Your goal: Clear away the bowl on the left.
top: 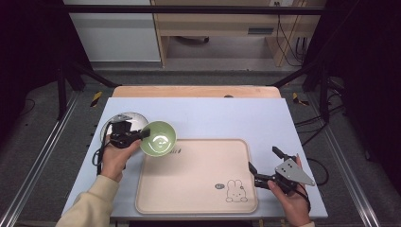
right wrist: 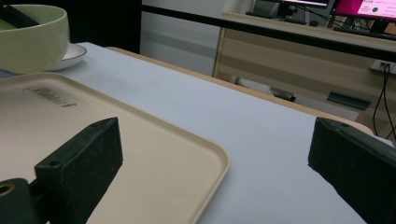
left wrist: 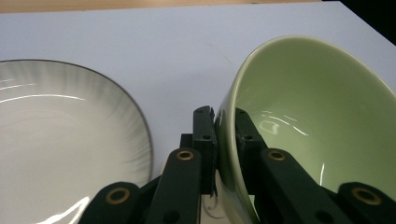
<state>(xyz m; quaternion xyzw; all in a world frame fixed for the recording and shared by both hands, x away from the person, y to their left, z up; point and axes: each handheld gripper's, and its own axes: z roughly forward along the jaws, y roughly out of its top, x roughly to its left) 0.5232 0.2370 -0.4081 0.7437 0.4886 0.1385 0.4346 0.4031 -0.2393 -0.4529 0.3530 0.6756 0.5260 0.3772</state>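
Observation:
A light green bowl is held tilted over the far left corner of the beige tray. My left gripper is shut on its rim, one jaw inside and one outside, as the left gripper view shows at the bowl. A white plate with a dark rim lies on the table just left of the bowl, also seen as the plate. My right gripper stands open beside the tray's right edge, nothing between its fingers. The right gripper view has the bowl at far left and the tray.
The tray carries a rabbit drawing near its front right corner. The white table top stretches behind the tray. Beyond the table stand a wooden shelf unit and black frame bars. Cables hang at the right.

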